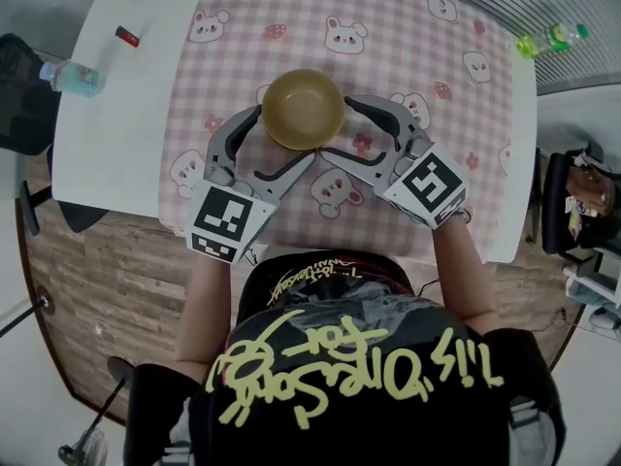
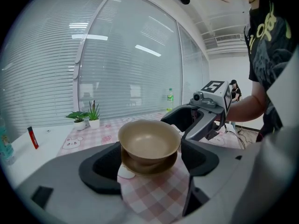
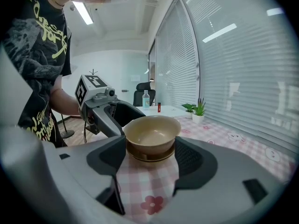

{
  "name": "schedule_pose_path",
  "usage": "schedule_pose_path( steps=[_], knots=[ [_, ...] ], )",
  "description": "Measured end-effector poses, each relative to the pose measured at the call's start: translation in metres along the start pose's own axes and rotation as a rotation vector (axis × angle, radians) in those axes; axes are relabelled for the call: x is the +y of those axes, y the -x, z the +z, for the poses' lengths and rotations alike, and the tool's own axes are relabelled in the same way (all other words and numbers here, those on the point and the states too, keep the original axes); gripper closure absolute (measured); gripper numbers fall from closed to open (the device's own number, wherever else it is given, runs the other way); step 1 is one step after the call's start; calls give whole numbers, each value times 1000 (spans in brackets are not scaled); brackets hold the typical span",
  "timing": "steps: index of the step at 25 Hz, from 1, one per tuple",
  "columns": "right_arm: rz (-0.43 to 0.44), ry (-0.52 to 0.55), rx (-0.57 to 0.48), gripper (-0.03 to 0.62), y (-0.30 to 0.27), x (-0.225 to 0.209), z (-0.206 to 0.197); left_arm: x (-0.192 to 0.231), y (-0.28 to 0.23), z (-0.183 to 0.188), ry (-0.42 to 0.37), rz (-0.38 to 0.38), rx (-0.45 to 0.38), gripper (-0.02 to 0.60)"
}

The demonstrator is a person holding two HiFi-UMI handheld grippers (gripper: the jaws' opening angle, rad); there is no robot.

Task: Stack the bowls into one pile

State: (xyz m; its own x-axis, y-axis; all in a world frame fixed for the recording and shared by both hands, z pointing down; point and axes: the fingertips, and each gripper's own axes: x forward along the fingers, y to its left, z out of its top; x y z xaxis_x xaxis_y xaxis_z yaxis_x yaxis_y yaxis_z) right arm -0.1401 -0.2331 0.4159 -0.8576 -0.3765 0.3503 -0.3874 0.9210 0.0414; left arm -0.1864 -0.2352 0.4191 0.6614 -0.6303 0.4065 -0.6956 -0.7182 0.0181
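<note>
Left tongs, right tongs both agape, flanking stacked bowls on checked tablecloth.

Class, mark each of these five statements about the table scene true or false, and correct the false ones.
1. The tan round bowls sit nested in one pile. True.
2. The pile stands on bare wood. False: it stands on the pink checked tablecloth with rabbit prints.
3. The left claw is clamped on the pile. False: its jaws stand open, not pressing on the bowls.
4. The right claw is open. True.
5. A green plastic bottle sits in the middle of the cloth. False: it is on the white table, off the cloth.
</note>
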Motion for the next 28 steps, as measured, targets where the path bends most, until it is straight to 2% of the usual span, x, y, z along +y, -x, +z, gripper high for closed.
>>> schedule_pose_path(
  steps=[19, 28],
  knots=[
    [9, -22, 46, 279, -7, 0, -20, 0, -9, -18, 15, -10, 54, 183],
    [6, -16, 65, 279, -10, 1, -25, 1, -10, -21, -23, 7, 67, 181]
  ],
)
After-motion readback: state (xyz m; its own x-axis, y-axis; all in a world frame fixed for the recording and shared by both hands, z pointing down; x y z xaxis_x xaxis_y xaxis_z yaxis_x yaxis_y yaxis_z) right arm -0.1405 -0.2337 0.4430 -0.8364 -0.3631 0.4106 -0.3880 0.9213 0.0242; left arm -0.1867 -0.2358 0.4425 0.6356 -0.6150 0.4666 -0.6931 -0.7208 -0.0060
